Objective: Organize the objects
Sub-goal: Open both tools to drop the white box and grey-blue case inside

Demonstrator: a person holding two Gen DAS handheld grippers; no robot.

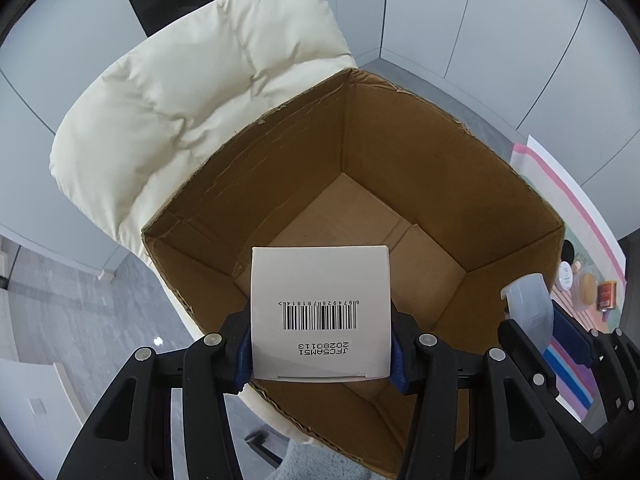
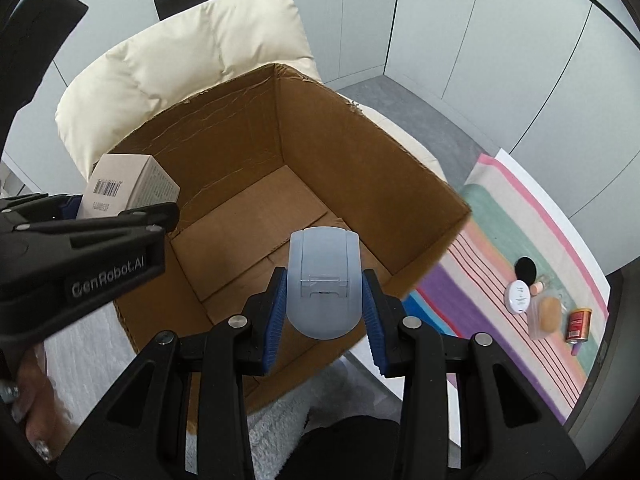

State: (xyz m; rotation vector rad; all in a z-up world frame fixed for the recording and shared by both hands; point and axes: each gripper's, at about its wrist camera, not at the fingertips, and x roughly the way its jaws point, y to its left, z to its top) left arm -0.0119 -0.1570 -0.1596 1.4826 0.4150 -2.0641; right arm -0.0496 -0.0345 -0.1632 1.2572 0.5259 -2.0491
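An open brown cardboard box point(image 1: 420, 152) point(image 2: 320, 128) sits on a cream padded chair point(image 1: 192, 92) point(image 2: 180, 48); nothing lies on its floor. My left gripper point(image 1: 320, 348) is shut on a white carton with a barcode point(image 1: 320, 312) and holds it above the box's near left edge; the carton also shows in the right wrist view point(image 2: 128, 186). My right gripper point(image 2: 324, 312) is shut on a pale blue plastic container with a flip lid point(image 2: 322, 280), held above the box's near right side; it also shows in the left wrist view point(image 1: 528, 304).
A striped cloth point(image 2: 520, 240) point(image 1: 576, 344) lies to the right of the box. On it are a black puff point(image 2: 525, 268), a white round compact point(image 2: 518, 298), a clear case with a tan sponge point(image 2: 548, 312) and a small red can point(image 2: 578, 324). Grey floor and white wall panels surround the chair.
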